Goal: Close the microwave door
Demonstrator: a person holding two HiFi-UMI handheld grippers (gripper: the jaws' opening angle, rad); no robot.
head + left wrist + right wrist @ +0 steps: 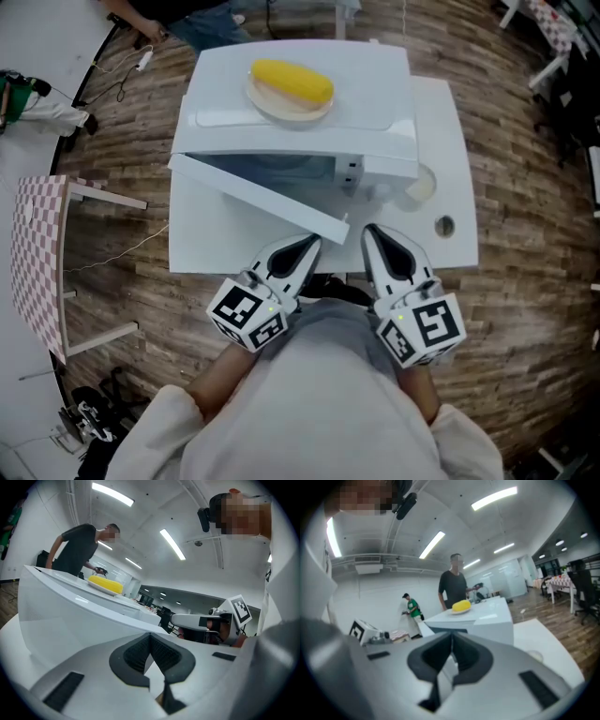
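While we hold both tools close in at 6 o'clock, the door is not yet shut. Our left hand-held gripper (309, 247) has its jaws together on nothing, and so does our right hand-held gripper (374, 235). Both tips aim toward 12 o'clock.

Just past the left tip lies the free end of the door (253, 197); we cannot tell whether they touch. The door stands partly open, angled out from the microwave (375, 103) on the bench (441, 141). Its long axis runs level from the hinge at 10 o'clock to the free end at 4 o'clock, with the outer face turned toward 7 o'clock.

What is left, we judge, is to push that free end toward 12 o'clock until it sits flush. Farther off, a plate (281, 112) of yellow food (292, 82) rests on the microwave.
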